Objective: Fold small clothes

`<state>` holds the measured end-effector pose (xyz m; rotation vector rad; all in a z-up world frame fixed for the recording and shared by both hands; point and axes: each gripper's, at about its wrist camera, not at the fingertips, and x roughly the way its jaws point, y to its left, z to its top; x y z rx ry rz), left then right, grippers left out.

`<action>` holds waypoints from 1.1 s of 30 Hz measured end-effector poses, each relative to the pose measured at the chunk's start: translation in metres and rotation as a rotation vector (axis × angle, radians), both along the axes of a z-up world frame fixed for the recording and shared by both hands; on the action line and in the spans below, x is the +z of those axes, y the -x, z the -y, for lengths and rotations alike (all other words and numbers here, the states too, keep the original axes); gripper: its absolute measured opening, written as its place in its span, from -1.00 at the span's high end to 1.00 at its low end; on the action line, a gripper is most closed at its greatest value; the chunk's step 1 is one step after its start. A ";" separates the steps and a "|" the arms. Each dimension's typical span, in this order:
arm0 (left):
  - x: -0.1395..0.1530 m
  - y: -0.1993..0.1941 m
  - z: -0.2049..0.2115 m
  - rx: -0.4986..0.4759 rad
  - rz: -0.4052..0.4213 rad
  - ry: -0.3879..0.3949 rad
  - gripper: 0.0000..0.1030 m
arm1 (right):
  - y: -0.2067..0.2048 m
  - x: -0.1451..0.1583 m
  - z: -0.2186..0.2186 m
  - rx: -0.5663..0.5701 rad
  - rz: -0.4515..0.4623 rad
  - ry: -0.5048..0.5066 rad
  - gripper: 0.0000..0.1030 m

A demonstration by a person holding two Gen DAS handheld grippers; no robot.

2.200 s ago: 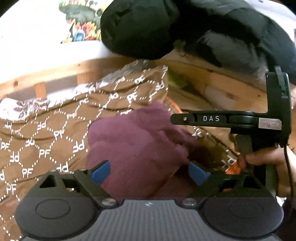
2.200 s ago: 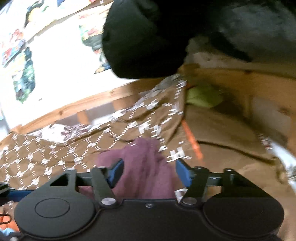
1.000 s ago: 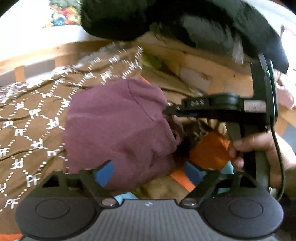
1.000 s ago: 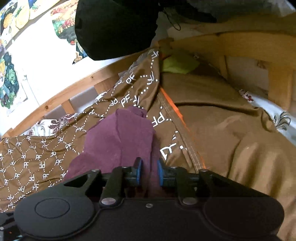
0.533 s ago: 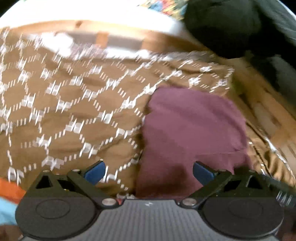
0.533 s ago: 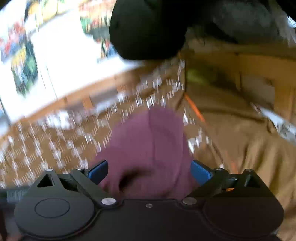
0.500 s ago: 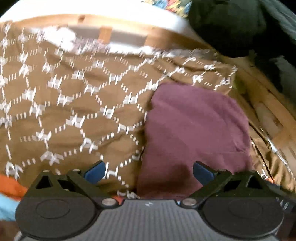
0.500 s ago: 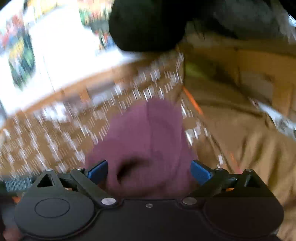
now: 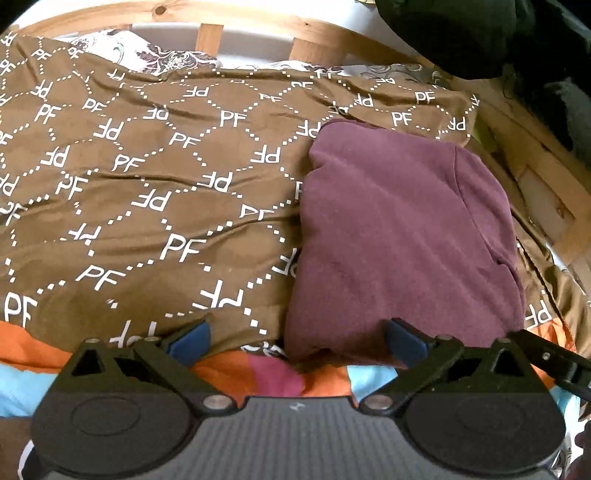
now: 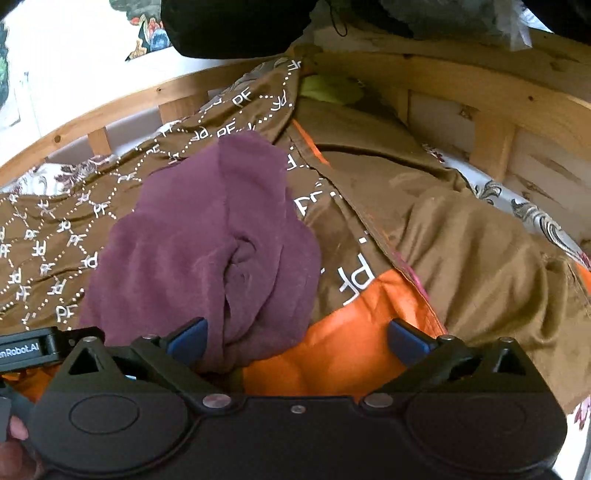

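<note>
A folded maroon garment [image 9: 402,236] lies on the brown "PF" patterned blanket [image 9: 147,177] on the bed. In the right wrist view the garment [image 10: 207,243] shows its bunched, creased side. My left gripper [image 9: 295,338] is open and empty, just in front of the garment's near edge. My right gripper [image 10: 295,334] is open and empty, its left fingertip [image 10: 188,338] close to the garment's near right corner. Neither gripper holds cloth.
A wooden bed rail [image 9: 258,33] runs along the far side and a rail [image 10: 498,110] on the right. Dark clothing [image 10: 236,26] hangs above. Orange and blue bedding [image 10: 343,332] lies under the blanket's near edge. A plain brown cloth [image 10: 461,236] lies right.
My right gripper, shut on the garment a second ago, has opened and let it go. Both grippers have drawn back; the garment now rests folded on the blanket.
</note>
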<state>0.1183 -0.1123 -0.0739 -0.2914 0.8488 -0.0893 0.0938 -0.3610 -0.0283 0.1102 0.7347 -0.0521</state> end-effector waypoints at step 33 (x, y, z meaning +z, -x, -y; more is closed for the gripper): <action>0.044 -0.007 -0.016 -0.086 0.242 0.062 -0.99 | -0.009 0.024 0.023 0.058 0.220 -0.219 -0.99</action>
